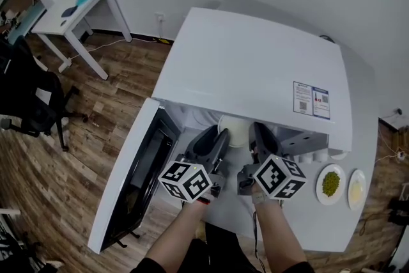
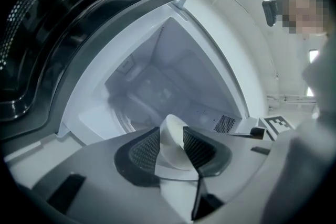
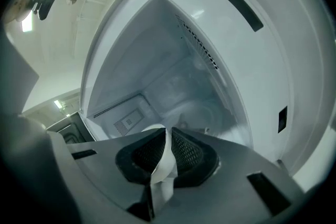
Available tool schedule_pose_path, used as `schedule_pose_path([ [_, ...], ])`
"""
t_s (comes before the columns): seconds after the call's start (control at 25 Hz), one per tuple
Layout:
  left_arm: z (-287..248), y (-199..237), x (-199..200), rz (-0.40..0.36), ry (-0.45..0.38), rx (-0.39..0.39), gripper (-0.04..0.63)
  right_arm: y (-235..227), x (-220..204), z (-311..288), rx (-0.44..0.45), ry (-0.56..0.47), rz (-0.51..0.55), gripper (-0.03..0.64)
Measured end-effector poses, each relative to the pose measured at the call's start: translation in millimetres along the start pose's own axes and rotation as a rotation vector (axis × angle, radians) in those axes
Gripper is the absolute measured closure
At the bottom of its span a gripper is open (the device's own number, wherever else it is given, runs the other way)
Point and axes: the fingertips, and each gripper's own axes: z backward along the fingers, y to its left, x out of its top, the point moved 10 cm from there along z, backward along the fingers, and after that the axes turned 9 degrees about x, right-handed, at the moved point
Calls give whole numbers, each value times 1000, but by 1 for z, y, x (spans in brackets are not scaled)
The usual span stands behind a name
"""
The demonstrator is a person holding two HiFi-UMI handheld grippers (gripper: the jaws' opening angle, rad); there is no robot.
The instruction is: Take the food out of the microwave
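Head view: left tool [image 1: 219, 139], right tool [image 1: 259, 135] grip white plate [image 1: 236, 131]

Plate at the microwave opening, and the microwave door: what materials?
Plate: probably glazed ceramic, possibly plastic; plain white, smooth, with a thin rim. Microwave door: white frame, painted metal or plastic, around a dark glossy window, likely glass; it shows reflections and a fine dotted mesh.

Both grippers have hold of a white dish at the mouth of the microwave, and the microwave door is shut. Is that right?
Not quite. The microwave door is open, swung out to the left, as the head view shows. The rest stands: the left gripper and the right gripper both grip the white dish at the mouth of the microwave.
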Motion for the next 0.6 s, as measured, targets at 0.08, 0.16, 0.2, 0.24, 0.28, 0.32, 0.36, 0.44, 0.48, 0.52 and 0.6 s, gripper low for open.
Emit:
schedule_pose_path([
  [0.08, 0, 1, 0, 7, -7, 8, 463, 0, 0, 0, 6, 6, 13, 566],
  [0.16, 0, 1, 1, 12, -14, 18, 472, 0, -1, 0, 9, 11, 27, 566],
  [0.2, 0, 1, 1, 15, -17, 23, 475, 0, -1, 0, 10, 14, 31, 566],
  [0.24, 0, 1, 1, 18, -19, 27, 479, 0, -1, 0, 12, 19, 33, 566],
  [0.28, 0, 1, 1, 23, -19, 30, 482, 1, -1, 0, 14, 25, 36, 566],
  [0.32, 0, 2, 1, 28, -20, 32, 483, 1, -1, 0, 14, 32, 38, 566],
  [0.36, 0, 2, 1, 34, -20, 34, 485, 1, -1, 0, 16, 39, 40, 566],
  [0.44, -1, 2, 2, 43, -22, 39, 491, 0, -1, -1, 19, 51, 38, 566],
  [0.48, -1, 2, 2, 49, -23, 41, 491, -1, 0, -2, 22, 53, 32, 566],
  [0.52, -1, 2, 2, 54, -25, 43, 491, -1, 0, -2, 25, 55, 23, 566],
  [0.6, -1, 2, 2, 61, -28, 46, 492, -2, 0, -2, 28, 56, 15, 566],
])
